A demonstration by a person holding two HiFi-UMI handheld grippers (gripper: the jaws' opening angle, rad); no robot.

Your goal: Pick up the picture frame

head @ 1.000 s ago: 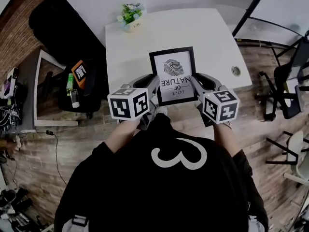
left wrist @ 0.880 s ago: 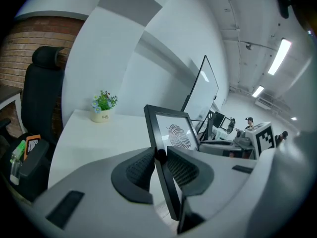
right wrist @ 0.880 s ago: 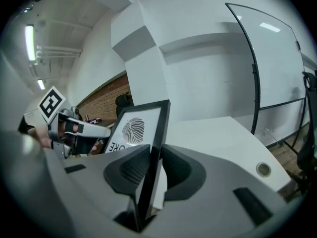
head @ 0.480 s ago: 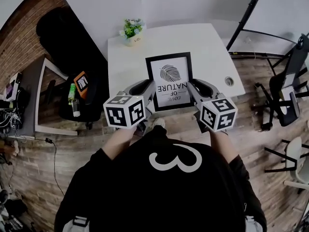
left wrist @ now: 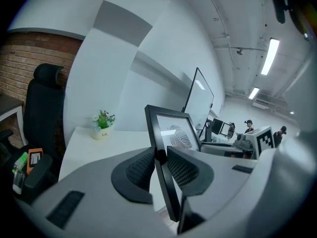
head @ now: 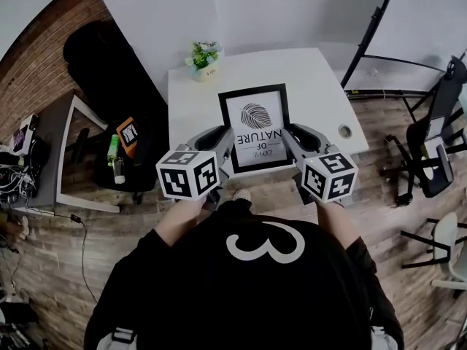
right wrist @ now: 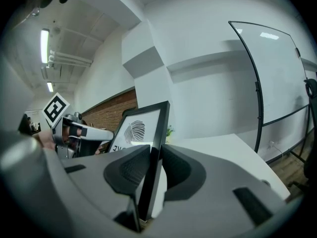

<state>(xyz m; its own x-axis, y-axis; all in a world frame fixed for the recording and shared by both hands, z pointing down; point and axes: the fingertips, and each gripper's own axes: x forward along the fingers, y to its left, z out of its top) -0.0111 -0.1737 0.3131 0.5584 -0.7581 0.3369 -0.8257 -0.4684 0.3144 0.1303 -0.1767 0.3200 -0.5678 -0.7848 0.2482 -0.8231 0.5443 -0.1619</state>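
- Black-padded and clamping: squeezing the left edge of the picture frame [head: 255,127] with the left gripper [head: 222,141], pads pressing on front and back of the moulding.
- Pinching the frame's right edge the same way with the right gripper [head: 292,138], jaws closed on it.
- Holding the frame between both grippers, tilted, over the near edge of the white table [head: 314,71], at 12 o'clock from the person's chest.
- Noting a potted plant [head: 203,55] standing at the table's far corner, at 11 o'clock from the frame, well apart.
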